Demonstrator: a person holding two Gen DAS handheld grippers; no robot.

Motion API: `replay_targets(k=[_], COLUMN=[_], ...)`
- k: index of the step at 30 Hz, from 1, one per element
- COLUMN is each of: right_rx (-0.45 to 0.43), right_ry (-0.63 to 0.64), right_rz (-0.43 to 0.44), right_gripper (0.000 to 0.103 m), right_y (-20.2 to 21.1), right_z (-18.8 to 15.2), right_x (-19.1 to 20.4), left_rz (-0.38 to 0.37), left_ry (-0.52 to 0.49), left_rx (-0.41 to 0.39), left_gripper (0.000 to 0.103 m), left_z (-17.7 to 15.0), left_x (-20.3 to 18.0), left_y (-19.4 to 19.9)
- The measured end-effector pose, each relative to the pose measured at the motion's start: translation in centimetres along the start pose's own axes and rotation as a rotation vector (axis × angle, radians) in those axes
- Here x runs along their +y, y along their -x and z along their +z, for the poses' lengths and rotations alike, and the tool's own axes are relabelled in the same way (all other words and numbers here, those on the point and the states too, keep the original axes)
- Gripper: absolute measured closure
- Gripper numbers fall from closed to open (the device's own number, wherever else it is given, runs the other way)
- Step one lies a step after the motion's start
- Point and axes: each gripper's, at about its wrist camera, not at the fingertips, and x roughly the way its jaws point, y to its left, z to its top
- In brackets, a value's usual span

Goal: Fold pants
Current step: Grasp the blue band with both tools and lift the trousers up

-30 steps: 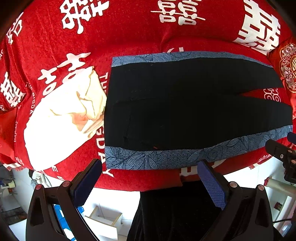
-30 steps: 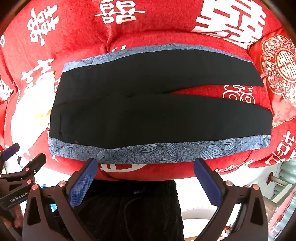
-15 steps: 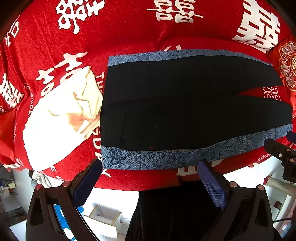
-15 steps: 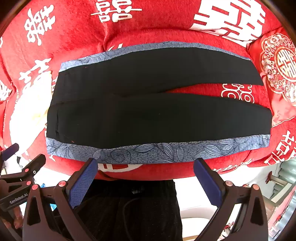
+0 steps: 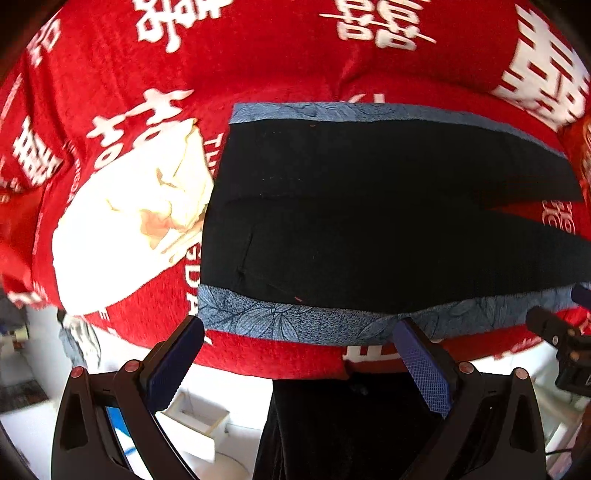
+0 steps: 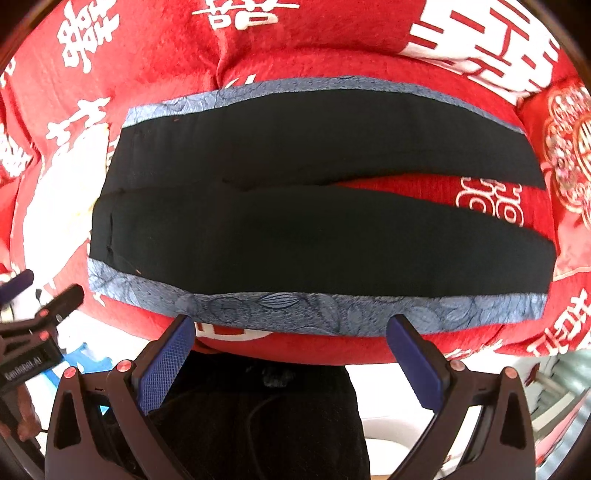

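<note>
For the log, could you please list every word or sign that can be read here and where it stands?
"GenRobot.AI": on the left gripper, seen from the right wrist.
"囍", large white signs: on the red cover.
Gold round "囍" emblem: on the cushion.
White Latin letters by the pants: cut off, unreadable.

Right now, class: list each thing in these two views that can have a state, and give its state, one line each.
Pants: spread flat on the red cover, unfolded, legs slightly apart.
Left gripper: open, empty, at the pants' near blue edge.
Right gripper: open, empty, at the same edge.
White cloth: crumpled, beside the waist end.
Red cover: spread under everything.
</note>
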Motion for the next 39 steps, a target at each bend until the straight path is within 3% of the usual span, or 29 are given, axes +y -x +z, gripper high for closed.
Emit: replay_targets(k=[7,17,23,27,31,32,34,39], right_rx=[-0.007,-0.038,-0.06,-0.101,-0.122,-0.118,-0.09,-0.027], right_ry=[0.054,-0.042,-0.075,-0.153,-0.252,-0.27,-0.296,-0.301], right_rz=[0.0,-0.026,-0.016,0.149,0.46,0.522,0.626,0.734], right_gripper=[0.0,0.0,0.0,0.0,0.003,0.008,0.058,0.061], right_y=[-0.2,-3.5,-5.8,-6.3,-7.8,-8.4,-10.0,-13.9], right_z=[0.6,0.0,-0.8,-1.8,-3.6,-4.1,-5.1,-7.6], right_x=[-1.4,-2.0,-1.9,-2.7,-3.9,-3.9,-3.8,-2.8], left_rz=[-0.01,-0.06,-0.09,-0.139,-0.223,-0.237,-0.283,-0.398], left_ry=[0.101,-0.018,-0.006,0.056,0.12,0.13,0.16,0.247], left_rx=[0.021,0.015,0.009,-0.015,-0.058,-0.066,-0.067,-0.04], left_gripper=[0.0,0.0,0.0,0.0,0.0,0.0,0.002,0.006], left_z=[-0.4,-0.7,-1.0,-1.1,-1.9,-2.1,-2.8,-5.0], left_x=[0.0,-0.1,1.1,3.2,5.9,6.4,7.5,9.6], left_y=[-0.3,-5.1,-7.9,-9.5,-10.9,-11.2,-12.3,-14.5])
